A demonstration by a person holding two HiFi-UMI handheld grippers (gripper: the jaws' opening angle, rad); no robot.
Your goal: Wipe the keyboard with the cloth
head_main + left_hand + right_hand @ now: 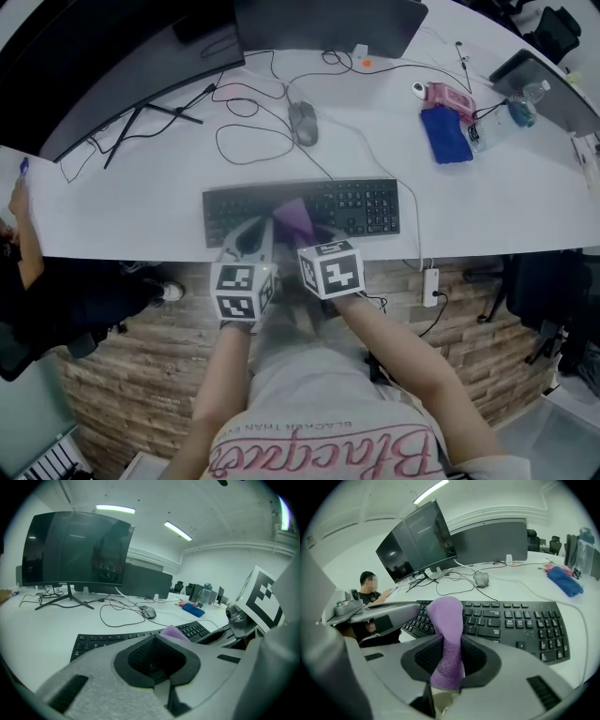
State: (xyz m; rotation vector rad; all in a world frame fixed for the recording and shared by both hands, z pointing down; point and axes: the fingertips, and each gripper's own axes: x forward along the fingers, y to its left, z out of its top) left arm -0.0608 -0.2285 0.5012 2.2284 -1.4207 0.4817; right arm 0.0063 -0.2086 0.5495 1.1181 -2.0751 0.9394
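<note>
so, my right tongs clamp the purple cloth, its free end out over the keyboard just ahead for wiping; my left tongs sit closed, empty, alongside.

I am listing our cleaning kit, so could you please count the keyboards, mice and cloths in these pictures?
Keyboards: 1, the black keyboard
Mice: 1, the grey mouse
Cloths: 2, the purple cloth and the blue cloth
Total: 4
</note>
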